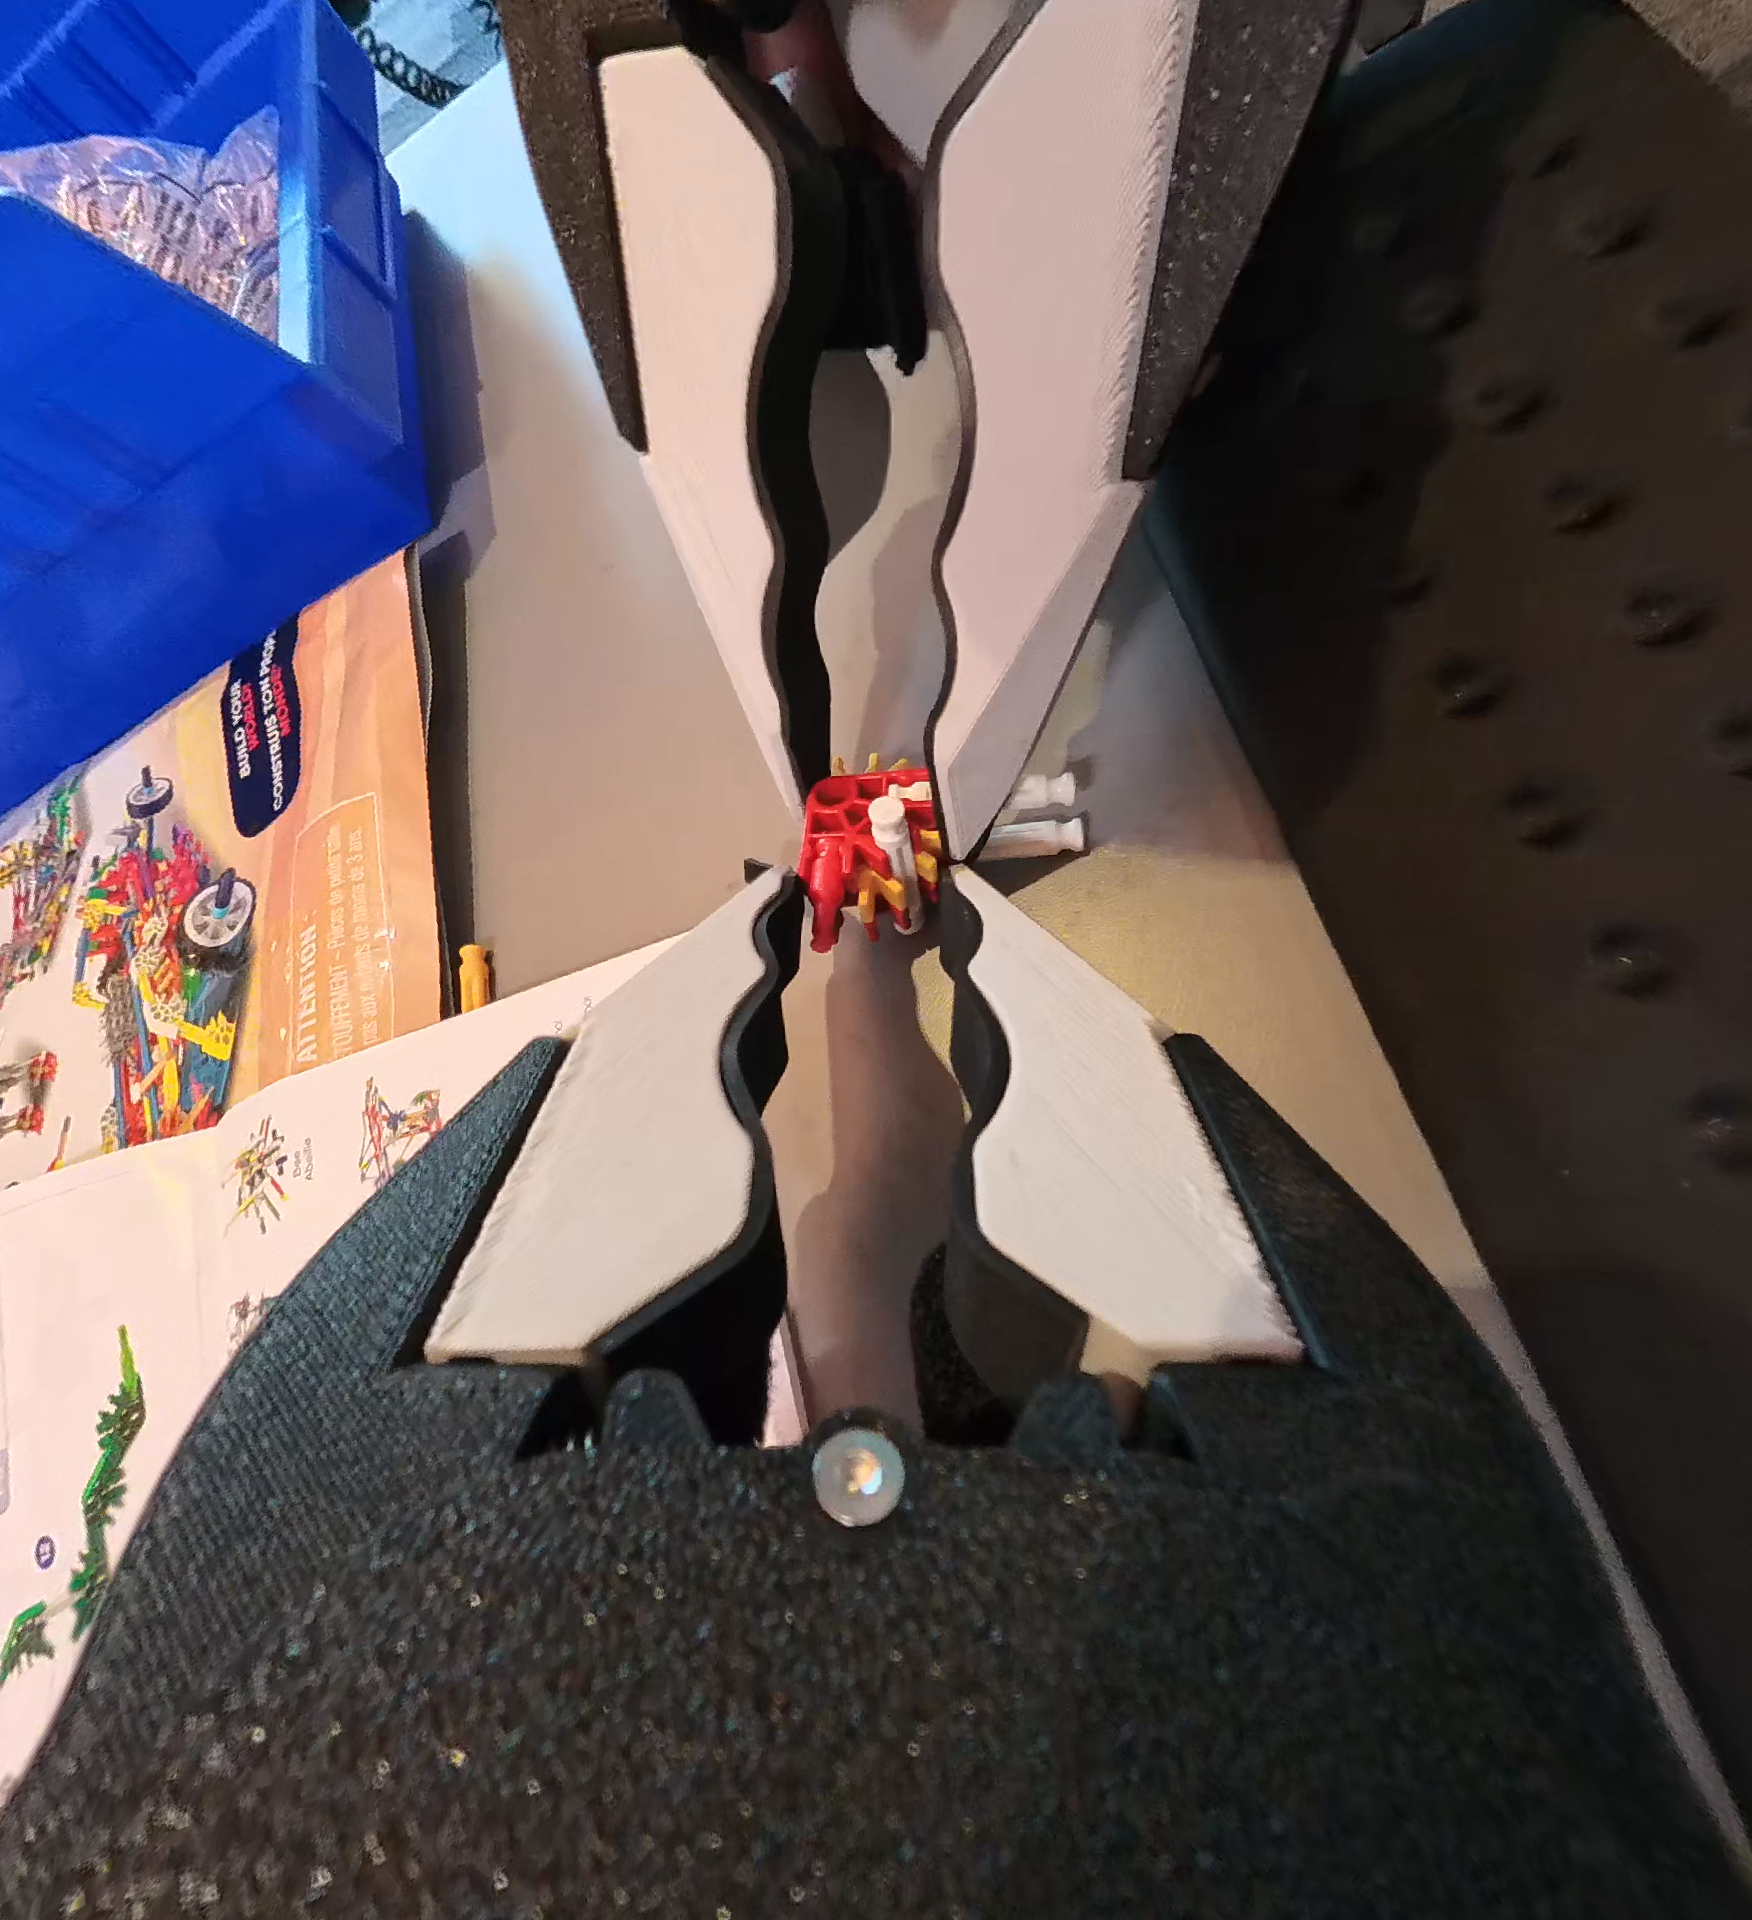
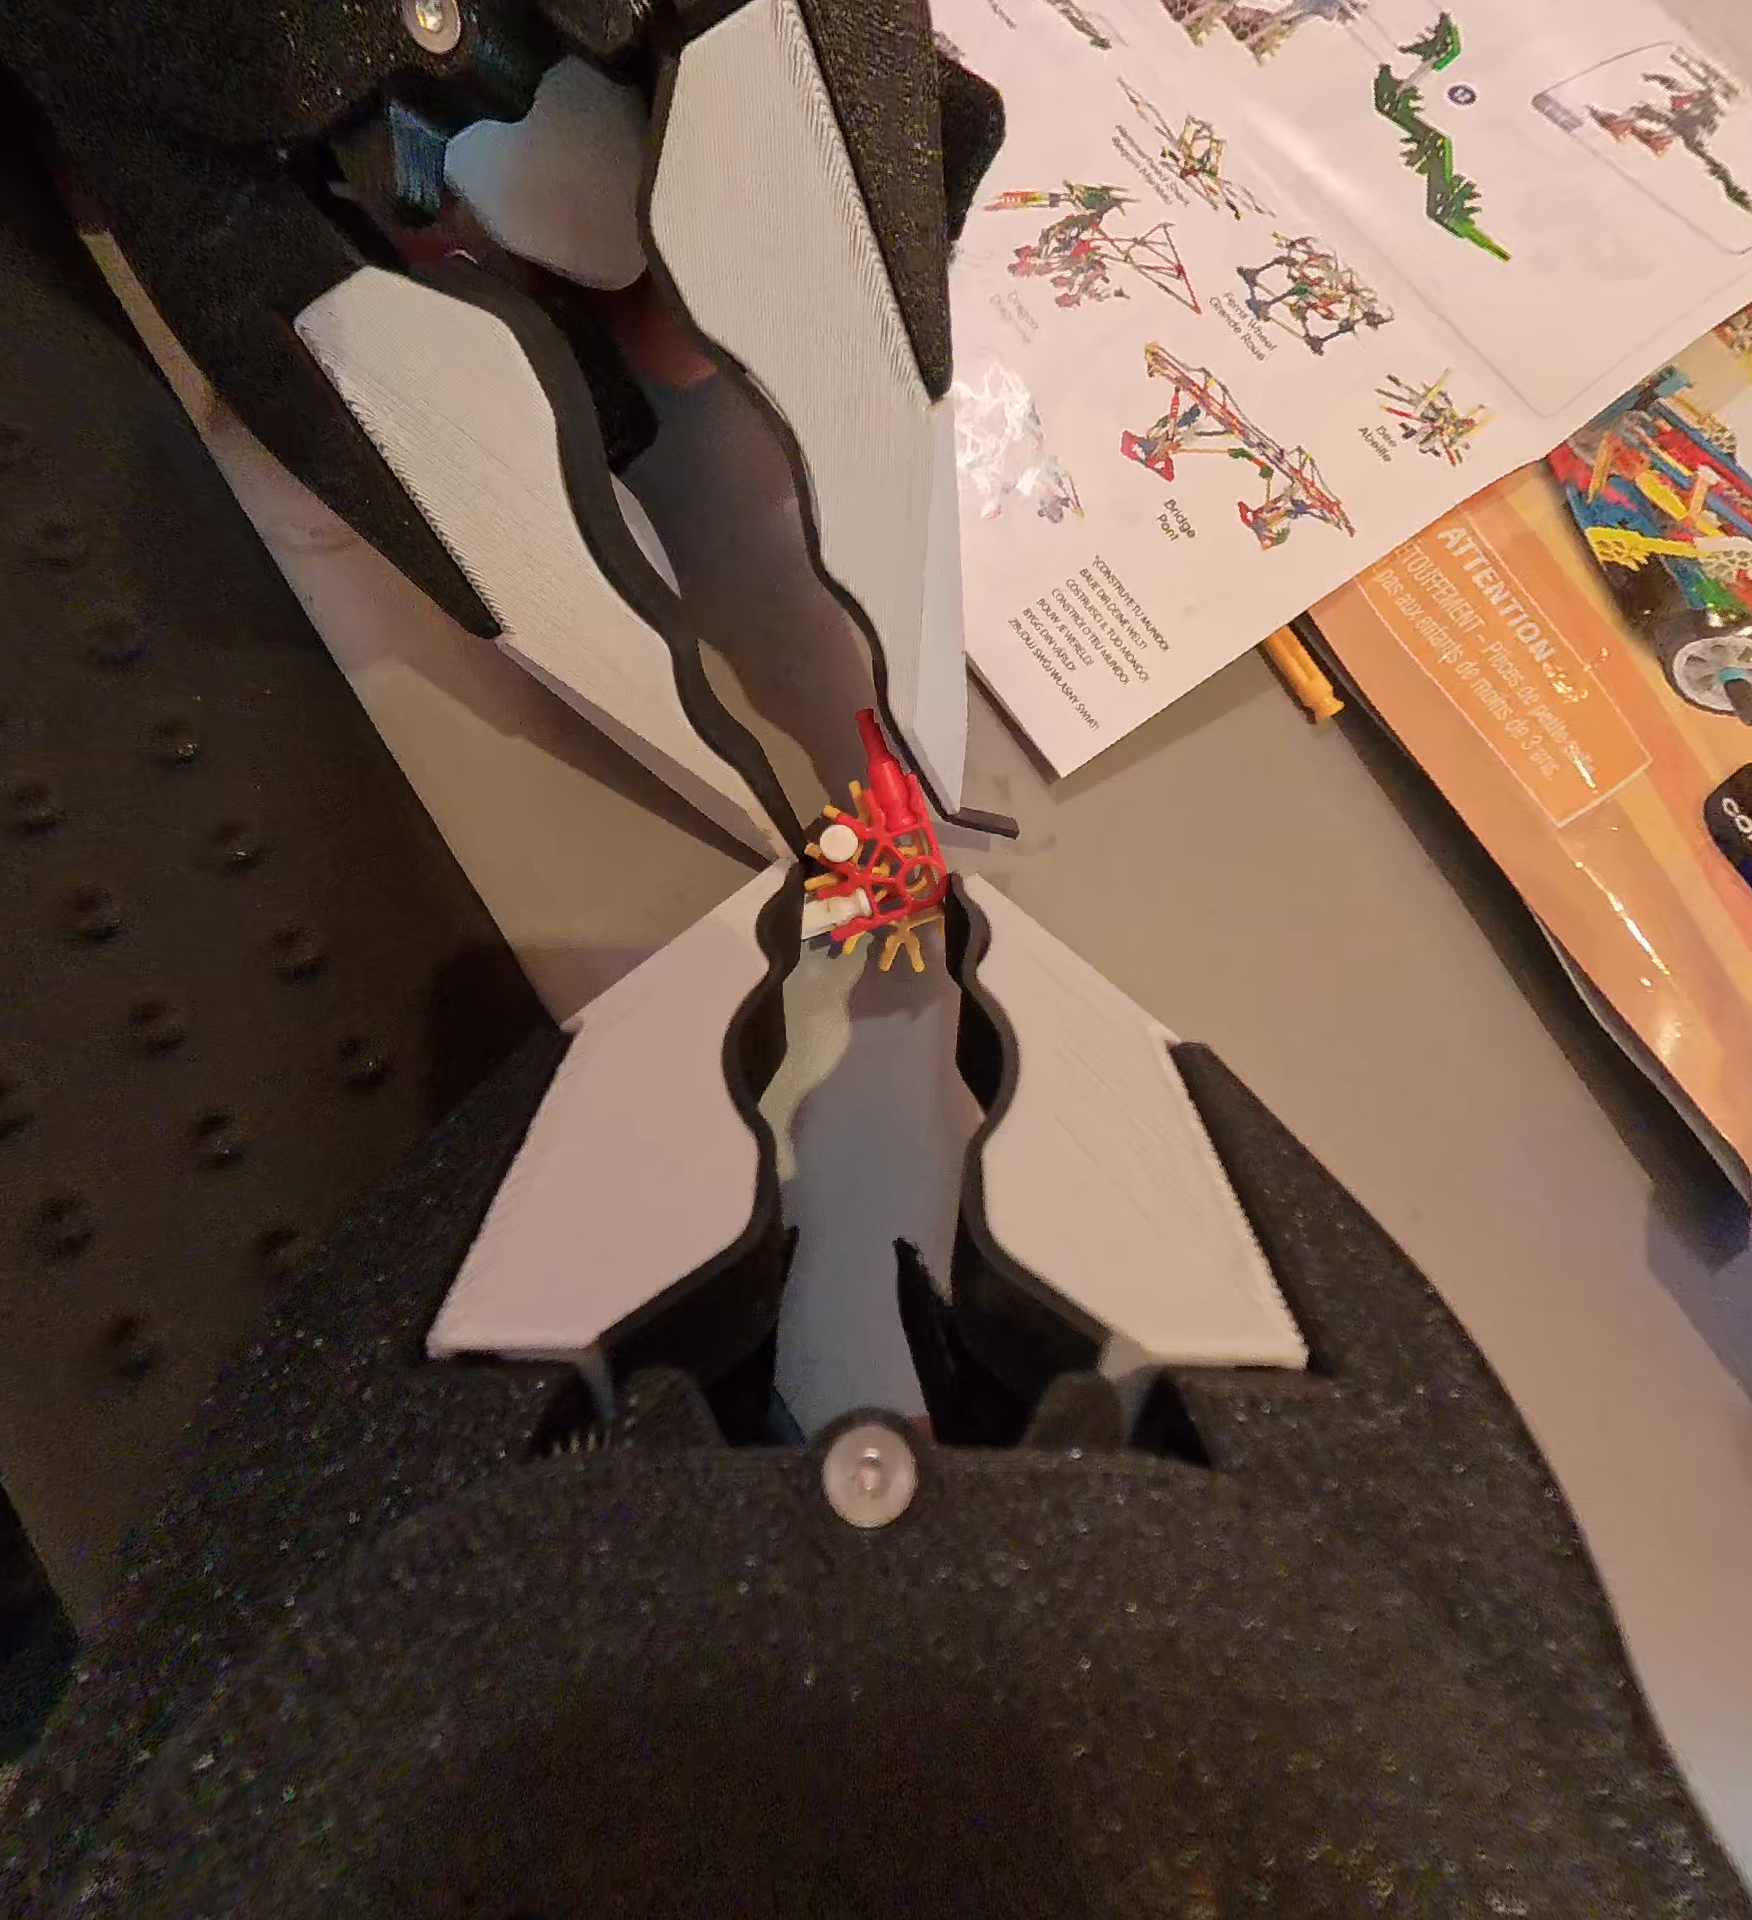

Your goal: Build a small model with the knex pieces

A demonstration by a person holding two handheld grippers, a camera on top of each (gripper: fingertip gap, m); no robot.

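Red and yellow plastic connector cluster [image 1: 867, 862], carrying short white rods, sits pinched between both tools above the pale tabletop [image 1: 581, 675]. Left gripper [image 1: 870, 883] enters from 6 o'clock in its own view, fingertips closed on the cluster; right gripper [image 2: 867, 914] meets it head-on and is likewise clamped on the same piece. Loose white rods [image 1: 1043, 816] lie just beside the tips at 3 o'clock. A blue bin [image 1: 145, 416] stands at 10 o'clock, with an illustrated leaflet [image 2: 1267, 312] and printed packaging [image 2: 1599, 727] nearby. Risk, in my judgement: both holds bear only on thin edges, so a twist or uneven pull could pop a rod free or drop the cluster.
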